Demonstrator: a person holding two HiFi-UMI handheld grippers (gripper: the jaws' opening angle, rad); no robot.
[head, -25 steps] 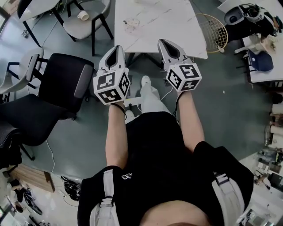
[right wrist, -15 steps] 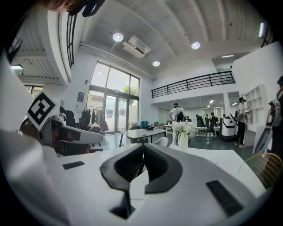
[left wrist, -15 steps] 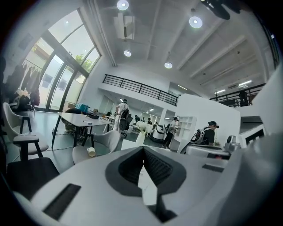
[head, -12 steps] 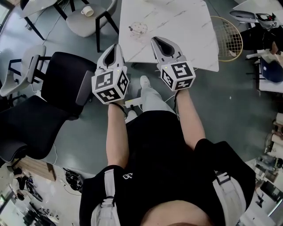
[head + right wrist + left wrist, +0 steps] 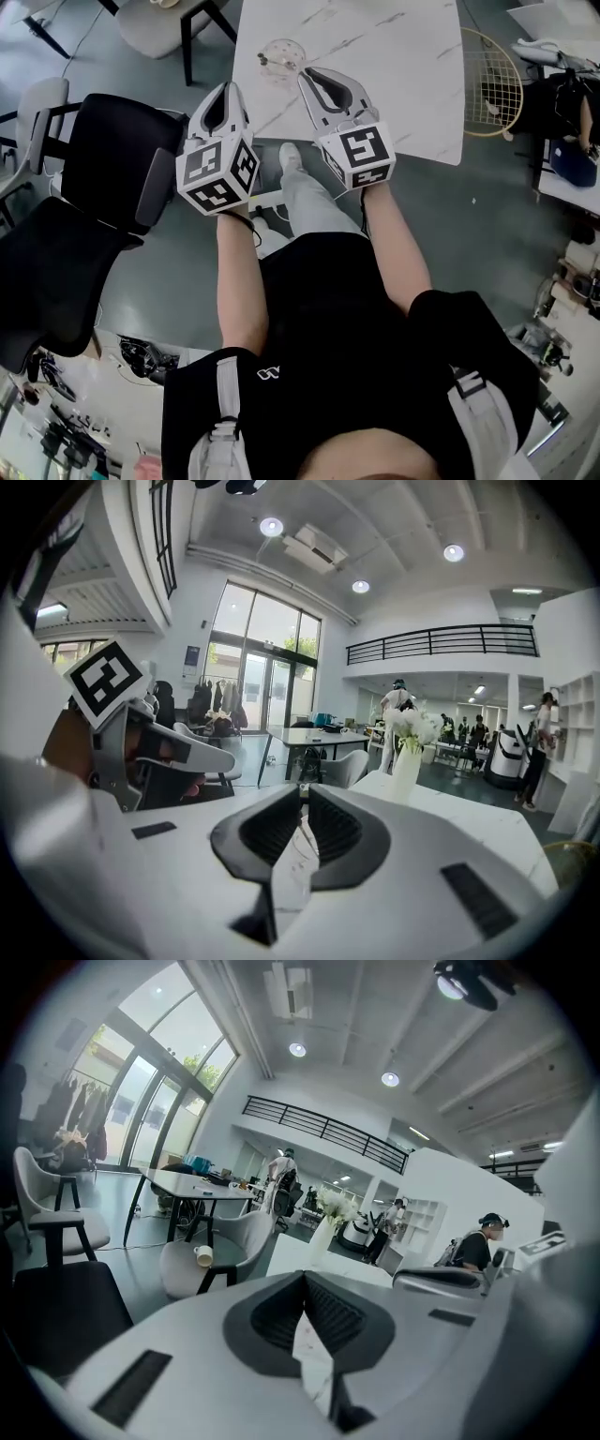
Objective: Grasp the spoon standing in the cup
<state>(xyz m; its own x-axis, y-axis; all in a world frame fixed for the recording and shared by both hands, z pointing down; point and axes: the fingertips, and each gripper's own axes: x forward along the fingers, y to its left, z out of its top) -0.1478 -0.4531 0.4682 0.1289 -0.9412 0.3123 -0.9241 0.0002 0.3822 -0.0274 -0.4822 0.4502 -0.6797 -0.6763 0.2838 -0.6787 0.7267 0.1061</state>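
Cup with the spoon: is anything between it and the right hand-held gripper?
Nothing visible. In the head view, only bare marble table lies between the right hand-held gripper and the cup. Its jaws have just been opening, with nothing between them.

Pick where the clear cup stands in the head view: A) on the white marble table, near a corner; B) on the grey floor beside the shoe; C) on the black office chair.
A: the clear cup stands on the white marble table, close to the corner nearest the black office chair, not on the chair or the floor.
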